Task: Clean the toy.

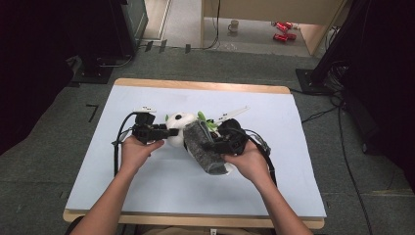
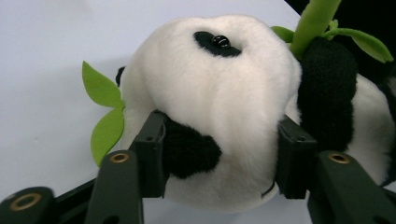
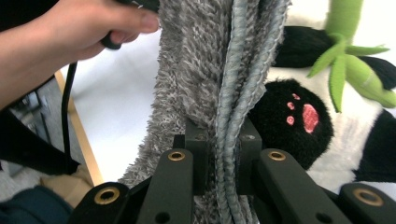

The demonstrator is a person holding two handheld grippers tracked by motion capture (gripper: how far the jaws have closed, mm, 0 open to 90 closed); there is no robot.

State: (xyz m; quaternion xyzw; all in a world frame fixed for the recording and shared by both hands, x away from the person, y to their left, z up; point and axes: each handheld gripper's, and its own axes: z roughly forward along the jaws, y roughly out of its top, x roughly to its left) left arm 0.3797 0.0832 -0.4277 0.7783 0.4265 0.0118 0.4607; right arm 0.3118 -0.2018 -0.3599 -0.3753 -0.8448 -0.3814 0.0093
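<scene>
Panda plush head is clamped in my left gripper while my right gripper, beside it, pinches the grey towel; next, drape it over the panda.

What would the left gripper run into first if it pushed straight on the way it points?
The left gripper already has the toy panda's white head between its jaws, so it would press straight into that head. Beyond it, probably the panda's black arm, though depth is unclear.

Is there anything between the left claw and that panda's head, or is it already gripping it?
Nothing visible stands between them: the left claw has its jaws pressed into both sides of the panda's head. The grey cloth is pinched in the right claw.
</scene>
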